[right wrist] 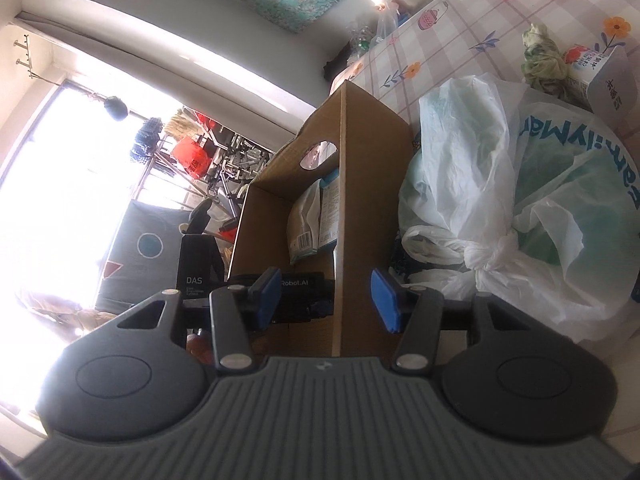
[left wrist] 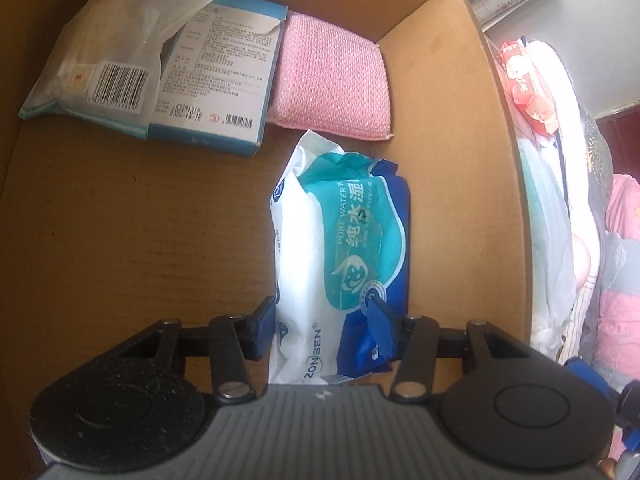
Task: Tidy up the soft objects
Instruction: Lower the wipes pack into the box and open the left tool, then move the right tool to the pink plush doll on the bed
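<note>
The pack of wet wipes (left wrist: 340, 256), white with a teal and blue label, lay inside the cardboard box (left wrist: 472, 168), close to its right-hand wall. Its near end sat between the blue pads of the left gripper (left wrist: 324, 320), which pointed steeply down into the box; the left pad lay against the white side of the pack and the right pad pressed into its blue edge, so the gripper was clamped on the pack. Beyond the pack, toward the far wall of the box, a pink sponge (left wrist: 332, 80) rested in the corner. Just left of it lay a blue and white carton (left wrist: 220, 80) with printed text and a barcode, and a white plastic packet (left wrist: 104, 56) overlapped that carton's left part.

In the right wrist view, the right gripper (right wrist: 326, 296) hung outside the box with its pads apart and nothing held; the box's edge (right wrist: 340, 216) stood beyond them. To the right a knotted white plastic bag (right wrist: 520, 208) sat against the box on a desk (right wrist: 460, 32) covered with a checked, flowered cloth.
</note>
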